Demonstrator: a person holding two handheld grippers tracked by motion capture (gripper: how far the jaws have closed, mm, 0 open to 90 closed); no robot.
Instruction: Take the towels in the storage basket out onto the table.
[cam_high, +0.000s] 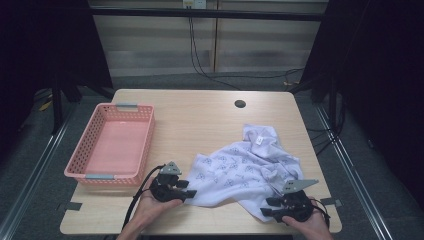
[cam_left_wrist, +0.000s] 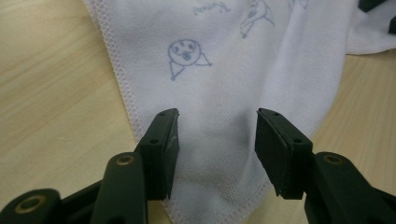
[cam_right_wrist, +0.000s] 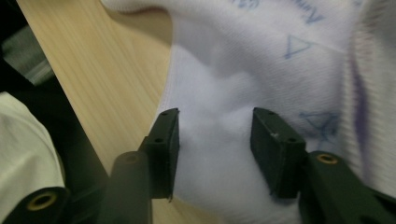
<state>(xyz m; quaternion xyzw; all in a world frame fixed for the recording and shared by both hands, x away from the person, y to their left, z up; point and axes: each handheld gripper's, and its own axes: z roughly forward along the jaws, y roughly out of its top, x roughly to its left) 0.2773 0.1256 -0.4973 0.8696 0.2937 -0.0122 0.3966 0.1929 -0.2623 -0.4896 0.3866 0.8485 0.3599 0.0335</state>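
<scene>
Left of the cloth (cam_high: 245, 167), near the wooden table's (cam_high: 200, 115) edge, sits a pink perforated plastic basket (cam_high: 112, 145) with grey handles. At the cloth's left corner the left gripper (cam_high: 186, 194) has its black jaws spread wide, astride the stitched hem without pinching it. The cloth, soft white towelling printed with faint blue doodles, lies crumpled, and at its right corner the right gripper (cam_high: 266, 207) is likewise gaping over the fabric.
</scene>
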